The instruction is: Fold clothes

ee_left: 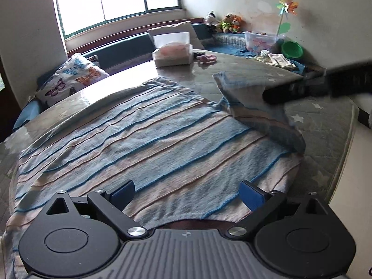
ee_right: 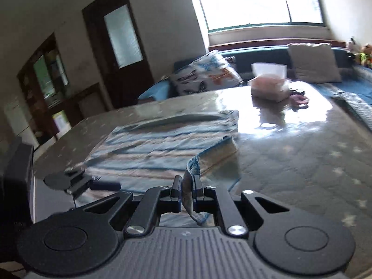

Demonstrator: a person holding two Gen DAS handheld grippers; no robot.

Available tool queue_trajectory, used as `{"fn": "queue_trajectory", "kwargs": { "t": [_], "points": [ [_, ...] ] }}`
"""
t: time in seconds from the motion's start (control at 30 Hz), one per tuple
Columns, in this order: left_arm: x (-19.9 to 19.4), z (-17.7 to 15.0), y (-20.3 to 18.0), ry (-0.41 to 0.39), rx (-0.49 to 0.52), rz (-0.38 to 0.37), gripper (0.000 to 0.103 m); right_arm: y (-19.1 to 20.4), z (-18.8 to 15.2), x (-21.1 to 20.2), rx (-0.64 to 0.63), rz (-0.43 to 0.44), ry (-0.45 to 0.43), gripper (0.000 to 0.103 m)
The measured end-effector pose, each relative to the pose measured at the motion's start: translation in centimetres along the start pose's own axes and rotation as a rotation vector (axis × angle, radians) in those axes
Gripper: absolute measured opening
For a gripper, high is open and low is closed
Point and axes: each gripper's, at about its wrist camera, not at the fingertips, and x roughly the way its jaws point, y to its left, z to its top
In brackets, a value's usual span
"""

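Observation:
A blue and pink striped knit garment [ee_left: 151, 139] lies spread flat on the grey star-patterned table [ee_left: 325, 125]. My left gripper [ee_left: 187, 194] hovers open over the garment's near edge, with nothing between its blue pads [ee_left: 252, 195]. At the right, the blurred right gripper [ee_left: 279, 95] holds a lifted part of the garment [ee_left: 246, 93] above the table. In the right wrist view, my right gripper [ee_right: 187, 193] is shut on the garment's frayed blue edge [ee_right: 193, 165]. The rest of the garment [ee_right: 162, 146] lies flat beyond it on the table [ee_right: 302, 162].
A tissue box [ee_left: 173, 54] and a pink cloth [ee_left: 207, 58] sit at the table's far side. A butterfly pillow [ee_left: 74, 76] lies on the bench behind. A plastic bin [ee_left: 260, 40], green bowl [ee_left: 291, 48] and plush toys [ee_left: 229, 23] stand at the back right. The table edge [ee_left: 344, 162] runs along the right.

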Motion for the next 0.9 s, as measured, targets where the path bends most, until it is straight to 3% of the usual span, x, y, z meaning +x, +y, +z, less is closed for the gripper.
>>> {"fn": "queue_trajectory", "kwargs": {
  "t": [0.3,0.43,0.63,0.9],
  "points": [
    [-0.5,-0.8,1.6,0.006,-0.057,0.033,0.098,1.6,-2.5,4.5,0.005,0.095,0.123,0.012],
    [-1.0,-1.3,2.7,0.008,-0.092,0.057,0.098,1.5,-2.0,4.4,-0.018,0.117,0.131,0.014],
    [-2.3,-2.3,5.4,0.003,-0.182,0.131,0.098,-0.4,-0.2,7.1,-0.052,0.007,0.129,0.018],
    [-5.7,-5.0,10.3,0.011,-0.325,0.293,0.095,-2.5,1.7,11.0,-0.091,-0.117,0.134,0.018]
  ]
}}
